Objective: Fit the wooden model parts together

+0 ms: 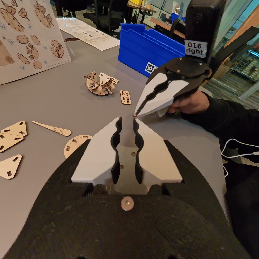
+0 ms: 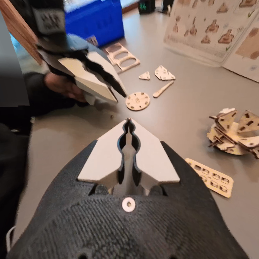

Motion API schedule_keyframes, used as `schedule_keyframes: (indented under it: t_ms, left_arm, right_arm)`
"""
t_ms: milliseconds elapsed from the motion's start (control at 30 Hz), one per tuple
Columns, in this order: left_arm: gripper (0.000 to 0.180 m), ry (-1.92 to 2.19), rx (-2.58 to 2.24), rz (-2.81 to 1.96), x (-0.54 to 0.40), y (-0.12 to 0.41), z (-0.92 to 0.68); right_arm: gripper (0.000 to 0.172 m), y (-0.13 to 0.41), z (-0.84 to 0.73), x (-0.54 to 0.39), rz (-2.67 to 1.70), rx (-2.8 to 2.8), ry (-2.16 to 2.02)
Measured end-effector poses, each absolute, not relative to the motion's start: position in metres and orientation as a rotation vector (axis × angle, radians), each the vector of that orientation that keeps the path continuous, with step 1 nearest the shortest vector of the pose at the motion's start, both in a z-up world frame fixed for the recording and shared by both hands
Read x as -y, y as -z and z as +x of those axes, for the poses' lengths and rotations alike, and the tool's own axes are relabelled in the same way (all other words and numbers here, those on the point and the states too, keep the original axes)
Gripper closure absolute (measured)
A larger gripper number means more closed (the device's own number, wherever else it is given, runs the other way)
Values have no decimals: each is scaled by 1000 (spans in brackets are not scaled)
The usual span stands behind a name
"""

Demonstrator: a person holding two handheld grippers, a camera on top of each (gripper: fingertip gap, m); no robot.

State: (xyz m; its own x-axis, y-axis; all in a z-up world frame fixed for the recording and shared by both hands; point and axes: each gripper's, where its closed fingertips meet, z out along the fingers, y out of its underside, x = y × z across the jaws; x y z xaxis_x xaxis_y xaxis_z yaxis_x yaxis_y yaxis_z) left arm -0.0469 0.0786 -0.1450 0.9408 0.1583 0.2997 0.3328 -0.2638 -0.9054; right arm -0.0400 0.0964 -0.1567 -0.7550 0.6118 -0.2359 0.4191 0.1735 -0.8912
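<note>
On the grey tabletop [image 1: 72, 100], starting at the far left of the left wrist view, pale triangular plywood plates [image 1: 14, 131] with rectangular slots lie flat beside a propped sheet of printed assembly diagrams [image 1: 28, 35]. Next comes a slim tapered wooden gauge stick [image 1: 53, 129] lying flat, its long axis running from its pointed end at the upper left to its rounded end at the lower right. Below it, a round slotted plywood disc [image 1: 72, 143] is partly covered by the left gripper [image 1: 126, 118], whose white fingers stand narrowly apart with only bare table showing between the tips. Farther back sits a partly built plywood model on a round base [image 1: 99, 85], then a small rectangular plywood card with punched cut-outs [image 1: 125, 97], its long axis running away from the camera. Behind them is a blue plastic bin [image 1: 147, 46]. At the right, the right gripper [image 1: 135, 114], held in a hand [image 1: 189, 103], slants down and leftward with its tips closed on a tiny brown wooden piece [image 1: 134, 115], held just above the table and just beside the left gripper's right fingertip [image 1: 134, 119]. The piece is too small to tell which way it points.
</note>
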Motion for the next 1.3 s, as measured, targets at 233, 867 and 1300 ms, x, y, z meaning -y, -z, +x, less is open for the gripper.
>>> schedule_keyframes:
  t_ms: [233,867,1300]
  left_arm:
    - [166,250,225,-1687,-83,119,-25]
    - [175,419,58,-1525,-77,92,5]
    - [180,379,96,-1601,-82,105,-1]
  right_arm:
    - [172,96,-17,-92,-1010,2065,-2410]
    - [172,92,5,-72,-1082,2140,-2819]
    - [172,96,-1,-76,-1025,2163,-2597]
